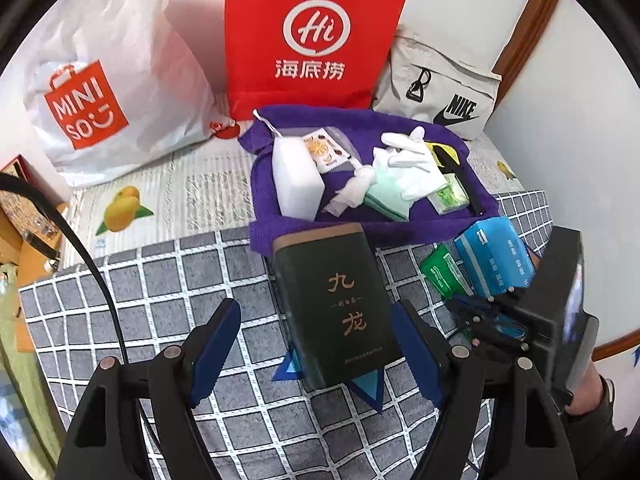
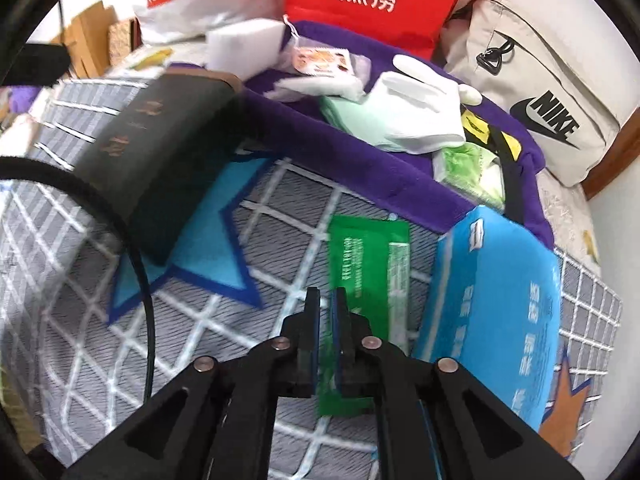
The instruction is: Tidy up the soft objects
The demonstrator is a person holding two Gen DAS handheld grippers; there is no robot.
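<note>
A purple towel (image 1: 280,184) lies on the bed and holds a white sponge block (image 1: 294,178), white gloves (image 1: 412,164), a mint cloth (image 1: 384,196) and small packets. A dark green tea box (image 1: 334,300) stands in front of it, between the wide-open fingers of my left gripper (image 1: 316,344). My right gripper (image 2: 326,312) is shut on the edge of a green wipes packet (image 2: 368,256), which lies beside a blue tissue pack (image 2: 496,292). In the left wrist view the right gripper (image 1: 480,312) sits over the green packet (image 1: 442,274) and blue pack (image 1: 494,258).
A white Miniso bag (image 1: 104,100), a red paper bag (image 1: 312,36) and a grey Nike bag (image 1: 444,88) stand along the wall behind the towel. A grey checked blanket (image 1: 168,292) covers the bed. A black cable (image 1: 80,248) runs at left.
</note>
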